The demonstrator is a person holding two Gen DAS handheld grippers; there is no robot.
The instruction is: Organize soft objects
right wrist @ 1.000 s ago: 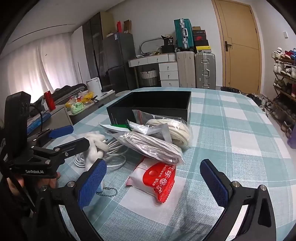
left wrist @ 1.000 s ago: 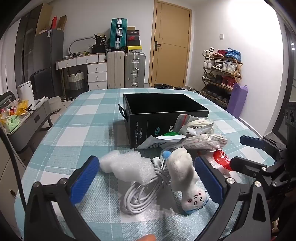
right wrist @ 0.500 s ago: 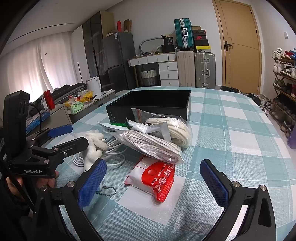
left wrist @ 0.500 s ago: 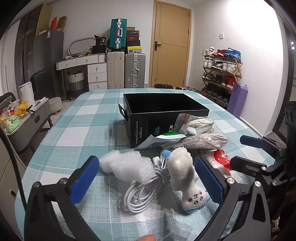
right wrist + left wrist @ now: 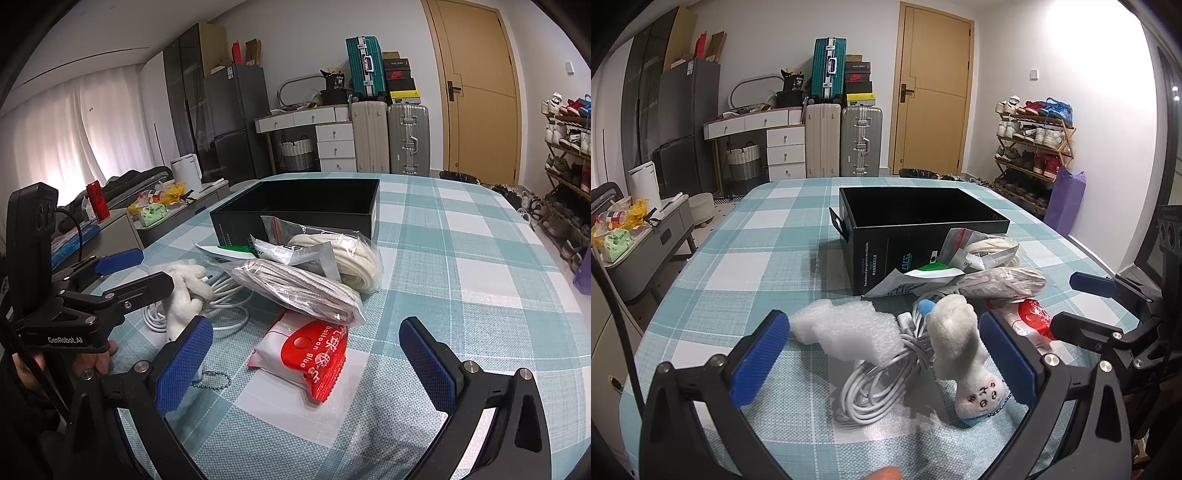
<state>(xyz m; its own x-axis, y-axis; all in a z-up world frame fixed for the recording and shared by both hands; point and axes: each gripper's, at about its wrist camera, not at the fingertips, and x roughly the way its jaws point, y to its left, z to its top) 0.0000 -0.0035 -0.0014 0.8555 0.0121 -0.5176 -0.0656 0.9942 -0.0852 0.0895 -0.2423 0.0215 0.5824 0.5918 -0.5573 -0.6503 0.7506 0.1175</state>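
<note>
Both hand-held grippers open: left hand-held gripper (image 5: 882, 356) straddles plush toy (image 5: 964, 347) on bench (image 5: 738, 266) beside cable (image 5: 882, 373); right hand-held gripper (image 5: 314, 360) idle. Toy light, squashy; pinch its body.

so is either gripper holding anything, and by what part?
Nothing held. Left gripper open around the plush toy and cable; right gripper open over the red packet.

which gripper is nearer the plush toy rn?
Left. The left gripper is open with the plush toy between its fingers; the right gripper hangs open over the red balloon glue packet beside it.
</note>
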